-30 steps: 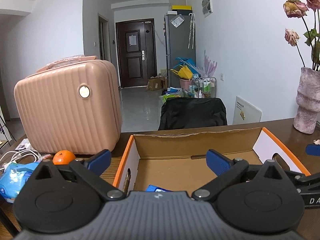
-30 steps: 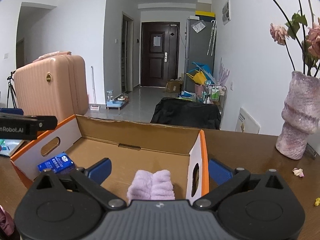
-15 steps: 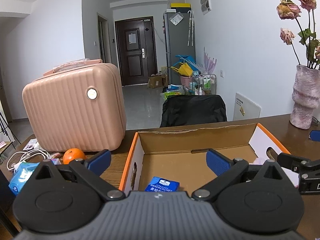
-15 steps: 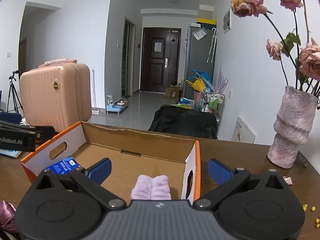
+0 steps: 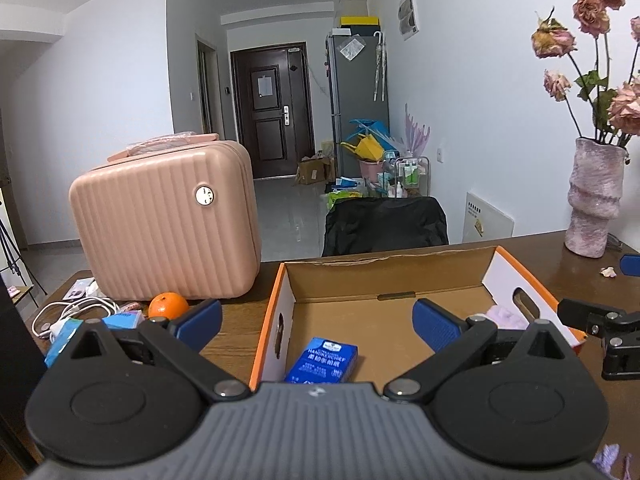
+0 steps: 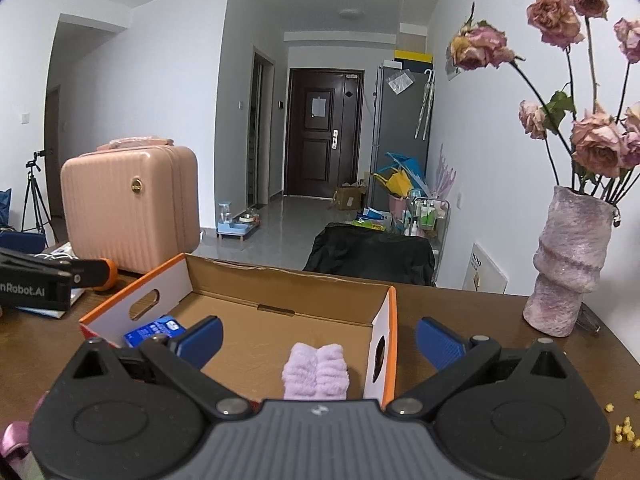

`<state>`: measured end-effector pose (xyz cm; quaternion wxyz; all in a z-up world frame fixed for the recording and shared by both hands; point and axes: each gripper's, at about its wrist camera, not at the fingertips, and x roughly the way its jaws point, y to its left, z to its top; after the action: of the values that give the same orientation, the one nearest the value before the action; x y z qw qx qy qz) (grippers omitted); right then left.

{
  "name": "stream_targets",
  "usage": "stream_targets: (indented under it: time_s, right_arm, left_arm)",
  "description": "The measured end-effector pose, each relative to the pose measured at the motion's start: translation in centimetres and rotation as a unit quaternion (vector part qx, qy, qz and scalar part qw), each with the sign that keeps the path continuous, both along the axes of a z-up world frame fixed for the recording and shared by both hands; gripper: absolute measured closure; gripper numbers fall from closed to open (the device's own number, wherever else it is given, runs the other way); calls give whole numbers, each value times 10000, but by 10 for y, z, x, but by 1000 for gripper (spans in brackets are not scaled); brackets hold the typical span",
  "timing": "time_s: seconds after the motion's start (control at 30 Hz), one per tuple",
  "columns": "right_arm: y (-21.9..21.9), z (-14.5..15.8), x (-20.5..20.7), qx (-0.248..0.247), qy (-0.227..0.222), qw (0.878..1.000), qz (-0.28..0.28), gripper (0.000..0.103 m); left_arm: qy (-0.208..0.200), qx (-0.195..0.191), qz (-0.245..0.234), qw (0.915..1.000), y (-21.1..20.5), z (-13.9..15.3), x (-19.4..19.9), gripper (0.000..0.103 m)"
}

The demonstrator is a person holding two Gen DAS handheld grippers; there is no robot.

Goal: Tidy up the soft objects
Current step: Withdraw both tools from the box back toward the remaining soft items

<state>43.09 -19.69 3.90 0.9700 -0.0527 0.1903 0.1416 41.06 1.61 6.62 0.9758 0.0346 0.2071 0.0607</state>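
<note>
An open cardboard box with orange rims (image 5: 472,276) (image 6: 280,304) sits on the brown table. Inside lie a blue handkerchief pack (image 5: 322,360) (image 6: 154,330) at the left end and a folded lilac fluffy cloth (image 6: 316,372) (image 5: 506,316) at the right end. My left gripper (image 5: 316,326) is open and empty, held above the box's near left part. My right gripper (image 6: 318,338) is open and empty, held above the box's near right part, over the lilac cloth. A pink satin item (image 6: 12,440) shows at the bottom left edge of the right wrist view.
A pink hard case (image 5: 168,220) (image 6: 132,204) stands on the table left of the box, with an orange (image 5: 168,306), white cables (image 5: 72,310) and a blue tissue pack (image 5: 64,338) in front. A pink vase of dried roses (image 5: 596,200) (image 6: 568,264) stands at right.
Both grippers have drawn back and risen from the box, so more of its floor, the blue pack and the lilac cloth show. Both stayed open.
</note>
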Motion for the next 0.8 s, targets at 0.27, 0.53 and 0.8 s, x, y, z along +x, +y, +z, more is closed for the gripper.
stream_targets:
  time_s: [0.27, 0.53, 0.8]
  right_arm:
    - [-4, 5, -38, 17, -78, 10000, 45, 0]
    - [-8, 6, -77, 43, -172, 9998, 71, 0]
    - [-14, 2, -112, 22, -193, 9998, 57, 0]
  left_arm:
    - [-75, -48, -61, 9999, -2, 7, -37, 0]
    - [-218, -144, -210, 9994, -9, 14, -79, 0]
    - [-273, -285, -274, 9988, -11, 10, -113, 0]
